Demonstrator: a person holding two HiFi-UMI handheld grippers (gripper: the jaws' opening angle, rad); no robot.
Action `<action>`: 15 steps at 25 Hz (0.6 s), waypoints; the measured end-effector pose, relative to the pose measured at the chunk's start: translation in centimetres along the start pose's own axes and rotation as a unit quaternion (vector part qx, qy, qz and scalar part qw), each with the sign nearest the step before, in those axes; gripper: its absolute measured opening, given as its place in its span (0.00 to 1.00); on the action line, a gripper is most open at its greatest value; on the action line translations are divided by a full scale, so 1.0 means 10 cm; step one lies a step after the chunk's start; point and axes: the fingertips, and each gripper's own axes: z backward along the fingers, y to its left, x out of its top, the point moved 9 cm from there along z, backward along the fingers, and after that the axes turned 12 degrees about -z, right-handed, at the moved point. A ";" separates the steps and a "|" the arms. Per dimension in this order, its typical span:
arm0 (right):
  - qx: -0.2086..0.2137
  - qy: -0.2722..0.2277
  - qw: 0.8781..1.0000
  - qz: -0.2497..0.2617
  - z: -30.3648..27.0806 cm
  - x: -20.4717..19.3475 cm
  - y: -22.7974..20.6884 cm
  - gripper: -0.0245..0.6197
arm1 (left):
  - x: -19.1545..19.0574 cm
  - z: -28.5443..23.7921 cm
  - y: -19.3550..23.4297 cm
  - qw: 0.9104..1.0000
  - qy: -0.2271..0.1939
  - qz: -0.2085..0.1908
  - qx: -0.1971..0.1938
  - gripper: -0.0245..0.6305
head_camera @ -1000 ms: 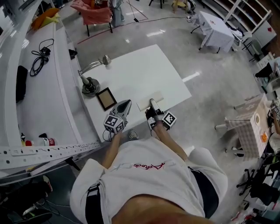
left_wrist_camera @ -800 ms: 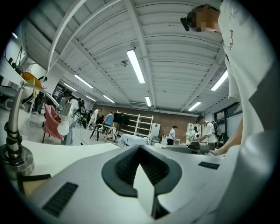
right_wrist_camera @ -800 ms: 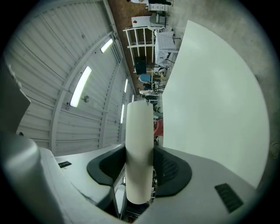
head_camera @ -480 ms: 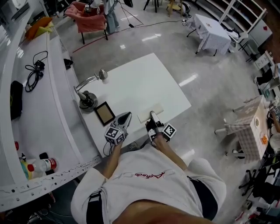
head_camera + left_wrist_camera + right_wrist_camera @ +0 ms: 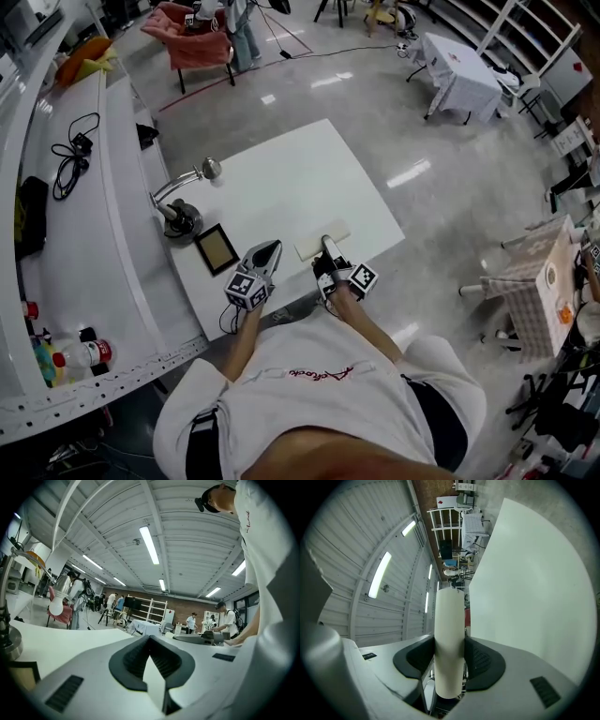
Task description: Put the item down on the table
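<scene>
Right fingers (image 5: 480, 660): clenched on the cream board (image 5: 449, 634), dark pads hard against both flat faces, board running straight out past the tips.
Board position: level over the near edge of the white surface (image 5: 281, 178), its near end in the right gripper (image 5: 327, 253); resting there or just above it, cannot tell.
Left fingers (image 5: 133, 660): closed tip to tip, grasping nothing.
Left side: left gripper (image 5: 265, 255) just beside the right gripper, low over the same near edge, pointing away from the person.
Frame: dark-bordered picture frame (image 5: 216, 248) flat on the surface, to the left of the left gripper and apart from it.
Lamp: desk lamp (image 5: 180, 220) past the frame, round base by the left edge, chrome arm bending across to a small head.
Far half of the surface: bare white, bright under the ceiling lights.
Around: glossy grey floor on the right.
</scene>
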 end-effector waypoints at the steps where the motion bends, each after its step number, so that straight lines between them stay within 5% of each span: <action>1: -0.001 0.003 1.000 0.001 -0.02 0.05 0.00 0.33 | 0.01 -0.03 0.00 1.000 0.000 0.000 0.003 0.05; 15: -0.041 0.015 0.999 -0.011 0.05 0.30 -0.17 0.33 | -0.12 -0.12 -0.14 0.999 0.022 0.025 0.034 0.05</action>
